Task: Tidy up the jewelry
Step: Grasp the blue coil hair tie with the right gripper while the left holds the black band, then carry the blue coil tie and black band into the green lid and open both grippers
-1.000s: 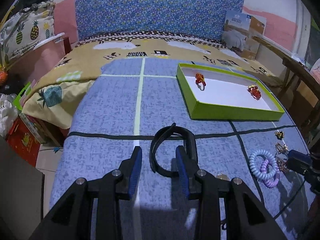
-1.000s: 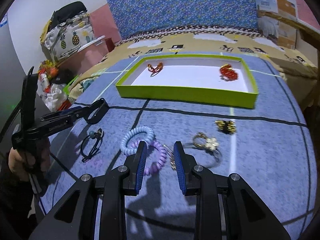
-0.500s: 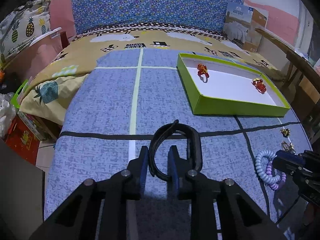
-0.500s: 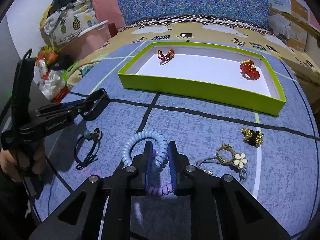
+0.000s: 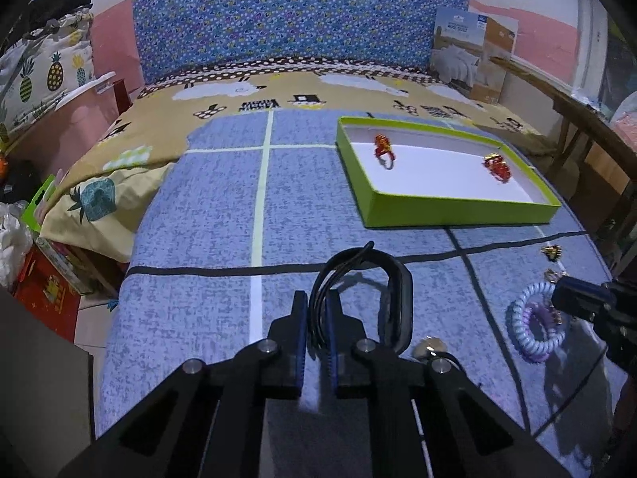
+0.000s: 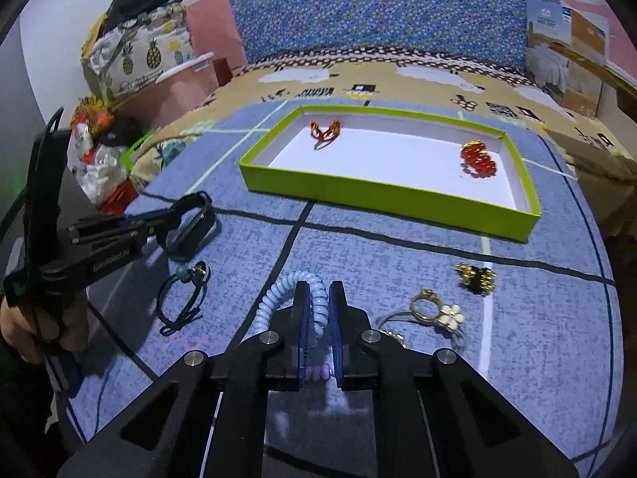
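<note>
My left gripper (image 5: 316, 314) is closing, and its pads press the thin side of a black band (image 5: 398, 290) that lies on the blue cover. My right gripper (image 6: 318, 298) is closing too, pinching a light-blue spiral hair tie (image 6: 278, 290), with a purple spiral tie (image 6: 316, 372) under its jaws. The green tray (image 6: 378, 195) with a white floor sits beyond them. It holds a red-orange piece (image 6: 326, 131) at its far left and a red bead piece (image 6: 477, 159) at its right. The left gripper (image 6: 159, 223) also shows in the right wrist view.
On the cover lie a black elastic with a bead (image 6: 181, 298), a gold ring with a white flower (image 6: 438, 310) and a gold-and-black clip (image 6: 475, 277). A hand (image 6: 43, 330) holds the left tool. The bed's left edge (image 5: 119, 279) drops to floor clutter.
Both pairs of jaws went from wide apart to nearly together. The left closed on the black band. The right shifted left from the flower ring onto the blue spiral tie.
</note>
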A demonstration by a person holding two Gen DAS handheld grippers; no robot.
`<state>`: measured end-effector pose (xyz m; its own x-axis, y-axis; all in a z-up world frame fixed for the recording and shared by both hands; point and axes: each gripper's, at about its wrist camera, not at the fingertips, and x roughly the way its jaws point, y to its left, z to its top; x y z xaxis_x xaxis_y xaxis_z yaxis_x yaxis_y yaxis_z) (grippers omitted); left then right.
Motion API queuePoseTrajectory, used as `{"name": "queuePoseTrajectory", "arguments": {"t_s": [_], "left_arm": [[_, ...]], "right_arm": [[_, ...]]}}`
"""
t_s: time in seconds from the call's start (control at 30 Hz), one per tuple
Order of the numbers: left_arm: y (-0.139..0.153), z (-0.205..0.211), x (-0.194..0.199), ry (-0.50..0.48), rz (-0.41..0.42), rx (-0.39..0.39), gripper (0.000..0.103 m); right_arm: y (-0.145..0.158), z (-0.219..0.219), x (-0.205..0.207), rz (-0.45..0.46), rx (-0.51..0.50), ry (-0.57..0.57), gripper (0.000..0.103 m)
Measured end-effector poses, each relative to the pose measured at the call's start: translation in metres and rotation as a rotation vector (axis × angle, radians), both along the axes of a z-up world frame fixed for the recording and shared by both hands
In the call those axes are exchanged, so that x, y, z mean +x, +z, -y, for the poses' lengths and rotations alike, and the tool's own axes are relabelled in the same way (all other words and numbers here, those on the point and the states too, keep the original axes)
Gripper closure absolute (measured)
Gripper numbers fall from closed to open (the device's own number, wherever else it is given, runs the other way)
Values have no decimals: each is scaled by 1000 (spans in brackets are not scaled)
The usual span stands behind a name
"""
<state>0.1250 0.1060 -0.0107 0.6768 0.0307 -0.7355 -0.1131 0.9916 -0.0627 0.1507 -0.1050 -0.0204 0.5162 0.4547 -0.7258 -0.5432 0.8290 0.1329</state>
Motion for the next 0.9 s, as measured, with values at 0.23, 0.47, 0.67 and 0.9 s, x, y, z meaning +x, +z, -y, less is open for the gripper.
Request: {"name": "queuePoseTrajectory", "arguments": {"t_s": [0.23, 0.47, 0.67, 0.9], "left_arm": [[16, 8, -13, -33, 41, -32, 94], [32, 18, -11, -64, 72, -33, 94], [42, 26, 1, -84, 93, -18, 94], [43, 31, 29, -91, 85, -9, 94]], "right_arm": [[13, 16, -5, 31, 46, -31, 93], [26, 32, 1, 63, 70, -68, 93], [33, 45, 15, 77, 85, -103, 93], [38, 55, 38, 88, 94, -130, 93]]}}
